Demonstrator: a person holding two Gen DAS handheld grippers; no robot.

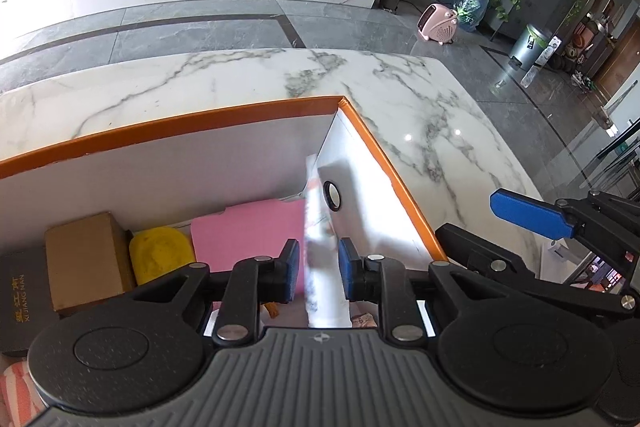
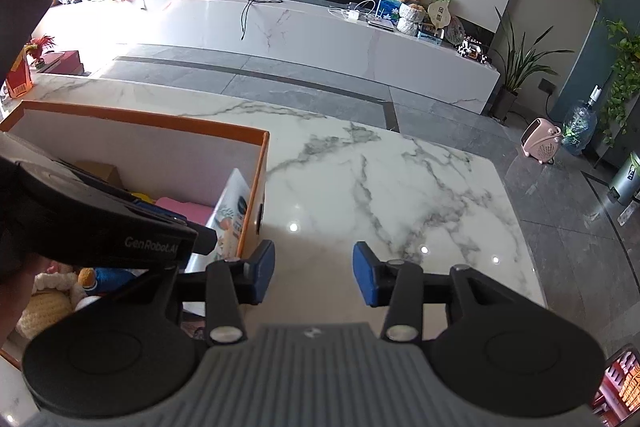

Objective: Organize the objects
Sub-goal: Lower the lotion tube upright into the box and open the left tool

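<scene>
An orange-rimmed box (image 1: 168,125) with white walls stands on the marble table (image 1: 400,99). My left gripper (image 1: 319,271) reaches into its right end, its blue pads closed against a white printed packet (image 1: 318,227) that stands on edge along the box's right wall. In the right wrist view the same packet (image 2: 232,211) leans inside that wall, just beyond the left gripper's black body (image 2: 100,227). My right gripper (image 2: 314,277) hangs open over bare marble to the right of the box (image 2: 256,163), with nothing between its fingers.
Inside the box lie a pink sheet (image 1: 248,231), a yellow lump (image 1: 160,255), a brown carton (image 1: 86,267) and a dark box with gold lettering (image 1: 24,295). Soft toys (image 2: 52,291) show at the box's near end. Tiled floor lies beyond the table's far edge.
</scene>
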